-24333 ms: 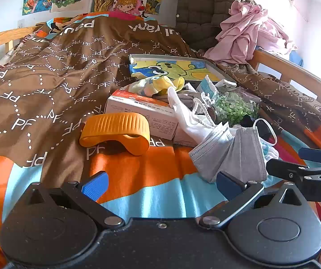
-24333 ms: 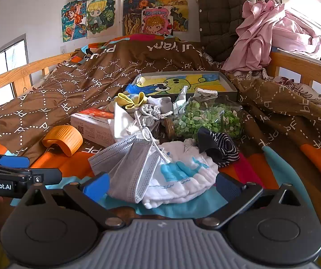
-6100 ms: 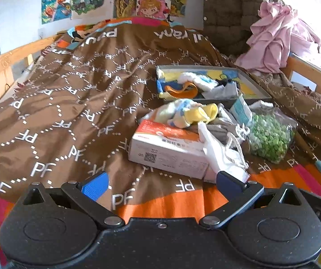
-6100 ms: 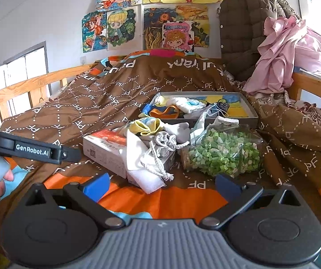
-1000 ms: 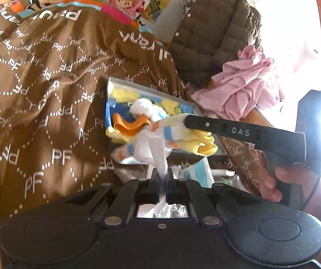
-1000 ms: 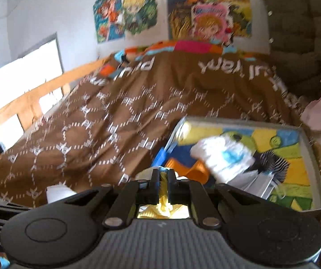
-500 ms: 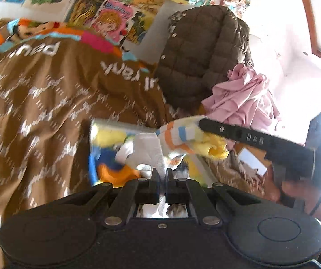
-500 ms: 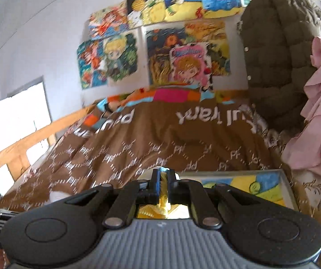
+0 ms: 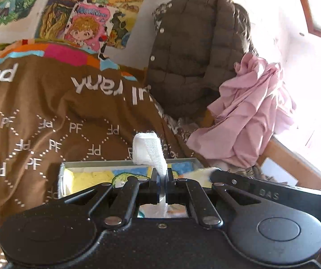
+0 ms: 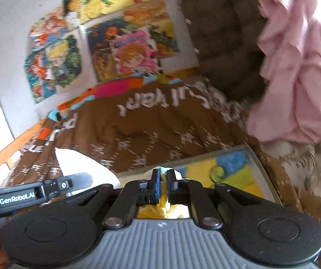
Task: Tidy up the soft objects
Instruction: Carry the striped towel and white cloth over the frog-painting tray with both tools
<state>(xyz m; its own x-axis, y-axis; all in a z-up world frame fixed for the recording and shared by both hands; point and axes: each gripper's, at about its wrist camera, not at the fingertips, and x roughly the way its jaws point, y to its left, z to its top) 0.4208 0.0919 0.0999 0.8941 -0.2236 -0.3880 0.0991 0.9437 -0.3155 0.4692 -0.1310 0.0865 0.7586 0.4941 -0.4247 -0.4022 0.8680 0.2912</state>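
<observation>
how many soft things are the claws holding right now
2. A white cloth strip is pinched in the left claw; a yellow fabric piece is pinched in the right claw. Both hang over the tray; anything already in it is mostly hidden.

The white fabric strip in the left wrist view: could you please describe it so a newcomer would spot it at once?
Find the brown quilt printed with white "PF" letters, then the shallow tray with a cartoon lining lying on it. In front of the tray, the white fabric strip stands up from the left gripper's shut jaws, the only plain white ribbed cloth there.
</observation>
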